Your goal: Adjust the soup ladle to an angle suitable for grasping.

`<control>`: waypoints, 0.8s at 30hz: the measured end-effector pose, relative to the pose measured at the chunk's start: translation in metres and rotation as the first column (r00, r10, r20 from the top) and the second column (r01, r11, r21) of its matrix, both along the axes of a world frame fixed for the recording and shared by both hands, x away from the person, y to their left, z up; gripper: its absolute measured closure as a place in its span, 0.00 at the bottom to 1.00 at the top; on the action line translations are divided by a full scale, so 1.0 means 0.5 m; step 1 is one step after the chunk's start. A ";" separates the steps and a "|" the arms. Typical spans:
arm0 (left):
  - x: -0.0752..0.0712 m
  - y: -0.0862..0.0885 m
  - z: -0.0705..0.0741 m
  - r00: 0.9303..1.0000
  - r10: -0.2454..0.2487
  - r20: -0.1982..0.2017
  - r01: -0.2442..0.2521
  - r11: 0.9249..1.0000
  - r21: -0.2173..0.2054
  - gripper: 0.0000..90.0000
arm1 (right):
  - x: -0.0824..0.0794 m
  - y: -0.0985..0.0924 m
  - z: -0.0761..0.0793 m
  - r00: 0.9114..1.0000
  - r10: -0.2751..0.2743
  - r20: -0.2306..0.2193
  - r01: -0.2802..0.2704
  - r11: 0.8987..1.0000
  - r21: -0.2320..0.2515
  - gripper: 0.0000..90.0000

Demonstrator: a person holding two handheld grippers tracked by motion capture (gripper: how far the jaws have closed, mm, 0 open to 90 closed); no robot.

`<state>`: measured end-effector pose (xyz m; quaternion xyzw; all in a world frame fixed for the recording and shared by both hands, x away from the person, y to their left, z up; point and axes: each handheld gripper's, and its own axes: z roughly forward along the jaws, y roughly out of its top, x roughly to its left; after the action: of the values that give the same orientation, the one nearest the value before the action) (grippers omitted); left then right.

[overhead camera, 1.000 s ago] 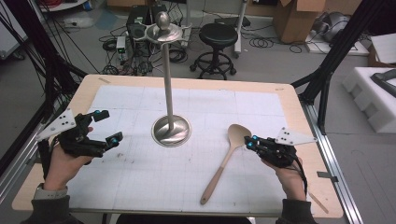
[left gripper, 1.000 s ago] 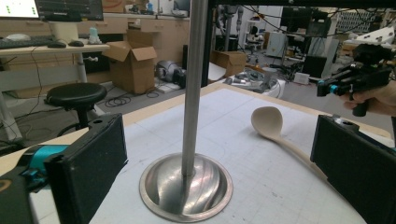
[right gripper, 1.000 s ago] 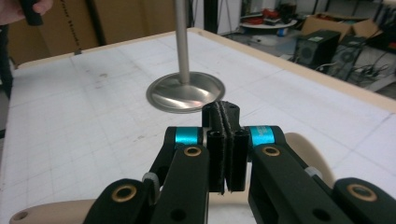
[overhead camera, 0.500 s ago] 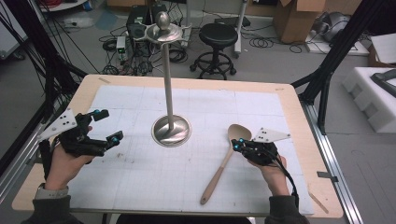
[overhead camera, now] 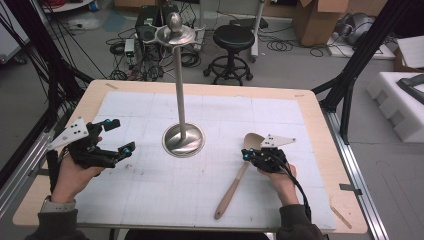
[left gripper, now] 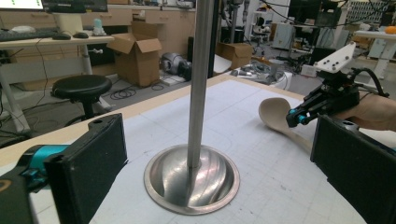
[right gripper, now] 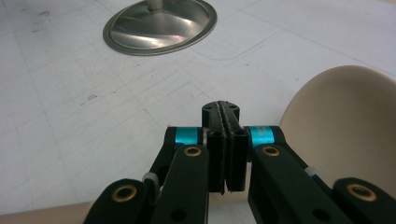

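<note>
right tool (overhead camera: pixel 247 156): jaws pressed together, empty; has slid in toward the stand (overhead camera: pixel 183 141), now over the spoon (overhead camera: pixel 234 185) neck
left tool (overhead camera: pixel 115 136): jaws wide, empty, unmoved left of the stand
spoon: flat on table (overhead camera: pixel 310 107), right of the stand
read: grab not yet started; jaws must open first

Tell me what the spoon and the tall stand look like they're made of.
Wooden spoon: it looks like pale, unvarnished wood, since it has a matte tan surface without glare. It could be bamboo.
Stand: this seems to be polished metal, probably steel. Its dished base shows mirror-like reflections, and the pole has a bright silver sheen.
</note>
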<state>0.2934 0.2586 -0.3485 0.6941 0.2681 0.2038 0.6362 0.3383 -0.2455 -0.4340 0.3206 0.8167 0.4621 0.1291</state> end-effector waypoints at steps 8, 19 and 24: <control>0.001 0.005 -0.002 1.000 0.013 0.000 -0.013 1.000 -0.003 0.04 | 0.020 0.019 -0.014 0.999 0.010 -0.034 -0.012 0.998 -0.068 1.00; -0.002 0.011 0.001 0.999 0.040 0.027 -0.039 0.999 -0.024 0.04 | 0.027 0.023 -0.028 0.999 -0.008 -0.053 0.000 0.989 -0.151 1.00; 0.000 0.011 -0.002 0.999 0.037 0.016 -0.036 0.999 -0.020 0.05 | 0.024 0.018 -0.024 0.999 -0.003 -0.053 -0.006 0.986 -0.164 1.00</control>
<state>0.2932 0.2640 -0.3497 0.6812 0.2777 0.2183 0.6413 0.3504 -0.2363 -0.4462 0.3204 0.8552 0.3849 0.1332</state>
